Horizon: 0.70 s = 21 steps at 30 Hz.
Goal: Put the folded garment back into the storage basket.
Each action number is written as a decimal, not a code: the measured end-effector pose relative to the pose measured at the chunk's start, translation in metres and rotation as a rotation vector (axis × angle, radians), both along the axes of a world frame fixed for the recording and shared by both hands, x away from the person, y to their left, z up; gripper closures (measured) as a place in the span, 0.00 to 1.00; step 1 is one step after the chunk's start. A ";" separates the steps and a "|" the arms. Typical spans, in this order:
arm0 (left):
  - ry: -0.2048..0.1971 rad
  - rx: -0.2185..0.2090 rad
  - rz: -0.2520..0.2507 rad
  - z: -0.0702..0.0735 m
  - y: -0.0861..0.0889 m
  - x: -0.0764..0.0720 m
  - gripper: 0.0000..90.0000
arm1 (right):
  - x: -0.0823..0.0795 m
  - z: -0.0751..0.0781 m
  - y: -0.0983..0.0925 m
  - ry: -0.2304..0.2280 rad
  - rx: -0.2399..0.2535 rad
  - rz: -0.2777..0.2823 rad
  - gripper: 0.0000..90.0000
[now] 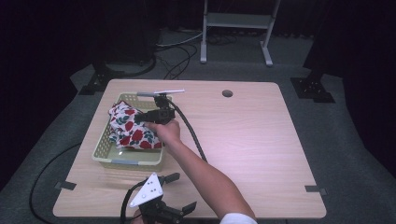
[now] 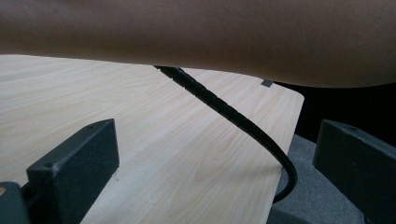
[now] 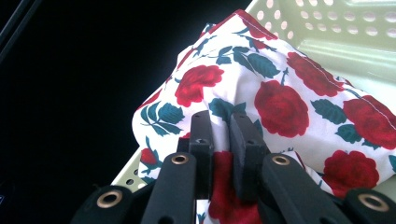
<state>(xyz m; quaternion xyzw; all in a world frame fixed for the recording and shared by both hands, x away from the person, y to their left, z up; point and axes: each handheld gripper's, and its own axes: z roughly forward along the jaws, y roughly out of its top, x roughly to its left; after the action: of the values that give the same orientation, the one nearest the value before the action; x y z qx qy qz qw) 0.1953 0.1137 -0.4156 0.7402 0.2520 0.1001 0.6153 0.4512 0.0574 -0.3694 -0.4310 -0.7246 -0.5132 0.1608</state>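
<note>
High view: fixed above the table's (image 1: 261, 140) near edge, facing forward and down. Left gripper view: low over the tabletop, facing the person's forearm (image 2: 201, 32). Right gripper view: close on the floral cloth (image 3: 289, 93) in the basket (image 3: 336, 28), shared with the high view

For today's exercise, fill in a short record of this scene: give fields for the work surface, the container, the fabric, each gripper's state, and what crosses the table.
surface: light wooden table
container: pale green perforated basket, at the table's left side
fabric: white cloth with red roses, bunched in the basket
right gripper: shut on the cloth, over the basket
left gripper: open, nothing between its jaws, at the table's near edge
crossing the table: black cable from the right gripper
</note>
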 end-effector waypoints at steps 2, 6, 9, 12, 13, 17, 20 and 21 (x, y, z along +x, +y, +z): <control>0.001 -0.001 0.001 0.000 0.000 0.000 0.00 | 0.000 0.000 0.000 0.005 -0.002 -0.001 0.85; -0.001 -0.002 0.002 0.000 0.001 0.000 0.00 | 0.001 0.000 -0.003 0.015 0.007 -0.009 0.81; 0.000 -0.001 0.001 0.000 0.000 0.000 0.00 | 0.000 0.002 -0.004 0.008 0.011 0.000 0.77; -0.001 0.001 -0.001 0.000 0.000 0.000 0.00 | -0.001 0.004 -0.005 -0.001 0.007 0.016 0.72; -0.002 0.001 0.000 0.000 0.000 0.000 0.00 | -0.002 0.005 -0.005 -0.008 0.004 0.020 0.70; -0.003 0.006 0.000 0.000 -0.001 -0.001 0.00 | -0.003 0.007 -0.006 -0.013 0.015 0.041 0.60; -0.005 0.006 0.002 0.000 -0.001 -0.001 0.00 | -0.004 0.009 -0.007 -0.013 0.013 0.059 0.53; -0.004 0.007 0.003 0.000 -0.001 -0.001 0.00 | -0.005 0.009 -0.007 -0.014 0.013 0.063 0.49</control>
<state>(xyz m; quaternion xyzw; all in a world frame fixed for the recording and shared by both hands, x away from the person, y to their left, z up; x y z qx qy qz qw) 0.1948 0.1129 -0.4155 0.7418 0.2514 0.1034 0.6131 0.4467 0.0503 -0.3600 -0.4034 -0.7354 -0.5156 0.1748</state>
